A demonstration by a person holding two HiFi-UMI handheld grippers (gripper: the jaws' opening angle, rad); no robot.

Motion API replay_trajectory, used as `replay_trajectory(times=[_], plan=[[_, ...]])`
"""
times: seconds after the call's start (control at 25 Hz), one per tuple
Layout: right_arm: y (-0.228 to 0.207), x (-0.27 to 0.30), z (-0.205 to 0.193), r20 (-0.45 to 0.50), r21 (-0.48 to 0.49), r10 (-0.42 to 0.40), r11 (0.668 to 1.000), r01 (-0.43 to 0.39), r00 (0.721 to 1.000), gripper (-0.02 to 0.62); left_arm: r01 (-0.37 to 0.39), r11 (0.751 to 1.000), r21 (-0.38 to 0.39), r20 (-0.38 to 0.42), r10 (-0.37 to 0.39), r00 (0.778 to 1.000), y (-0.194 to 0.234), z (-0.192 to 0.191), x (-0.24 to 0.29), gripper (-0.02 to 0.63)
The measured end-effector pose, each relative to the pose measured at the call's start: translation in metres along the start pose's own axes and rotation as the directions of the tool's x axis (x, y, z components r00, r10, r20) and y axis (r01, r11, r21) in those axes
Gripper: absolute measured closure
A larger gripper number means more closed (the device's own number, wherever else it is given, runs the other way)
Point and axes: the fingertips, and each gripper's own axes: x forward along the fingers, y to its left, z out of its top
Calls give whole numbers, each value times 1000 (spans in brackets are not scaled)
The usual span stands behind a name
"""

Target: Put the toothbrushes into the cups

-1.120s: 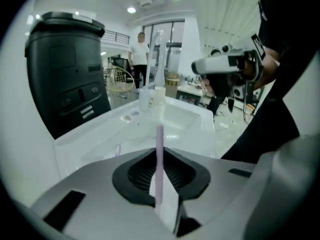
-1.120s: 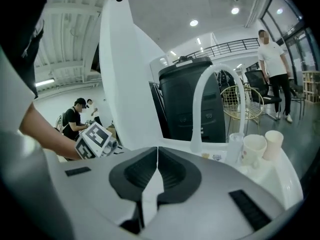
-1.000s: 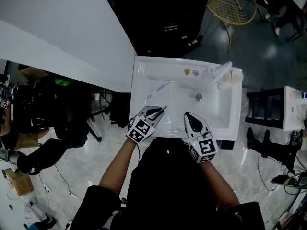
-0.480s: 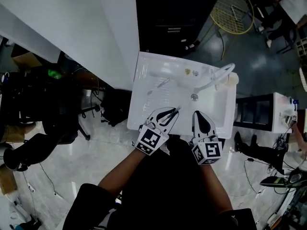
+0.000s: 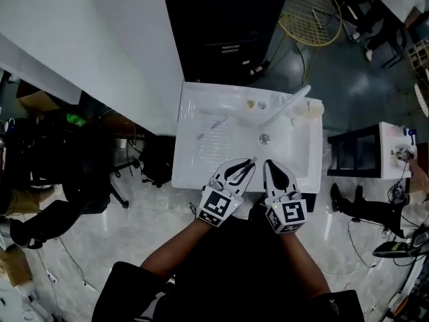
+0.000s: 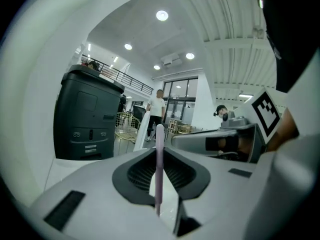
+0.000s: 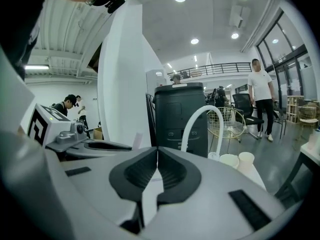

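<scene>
My left gripper (image 5: 246, 165) hangs over the near rim of the white sink (image 5: 189, 168), shut on a pale lilac toothbrush (image 6: 159, 164). The brush stands up between the pads, its end poking past the tips (image 5: 251, 159). A second toothbrush (image 5: 218, 122) lies on the sink's left ledge. Two cream cups (image 7: 238, 160) stand at the sink's far right corner (image 5: 312, 110). My right gripper (image 5: 271, 164) is close beside the left one, shut with nothing in it (image 7: 157, 149).
A curved white faucet (image 5: 284, 106) rises in front of the cups. A drain (image 5: 265, 138) sits mid-basin, and small fittings (image 5: 256, 104) at the back ledge. A black cabinet (image 7: 181, 115) stands behind the sink, a white wall (image 5: 100, 39) to the left. People stand far off.
The left gripper has lifted with the toothbrush and drifted right, closer to the right gripper. The right gripper has risen a little. The second toothbrush has not moved.
</scene>
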Motion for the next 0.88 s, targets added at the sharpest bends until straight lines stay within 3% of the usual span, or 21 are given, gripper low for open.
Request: replay_trajectory(times=[0.28, 0.64, 0.88], plan=[[-64, -21, -14, -8, 4, 56, 998, -56, 998, 576, -32, 995, 92, -32, 35, 999, -50, -4, 75, 549], [-213, -37, 5, 31, 9, 148, 989, -148, 989, 575, -225, 973, 51, 12, 225, 974, -93, 14, 198, 548], [-274, -31, 20, 72, 12, 181, 983, -183, 981, 575, -310, 949, 51, 6, 311, 951, -91, 23, 247, 548]])
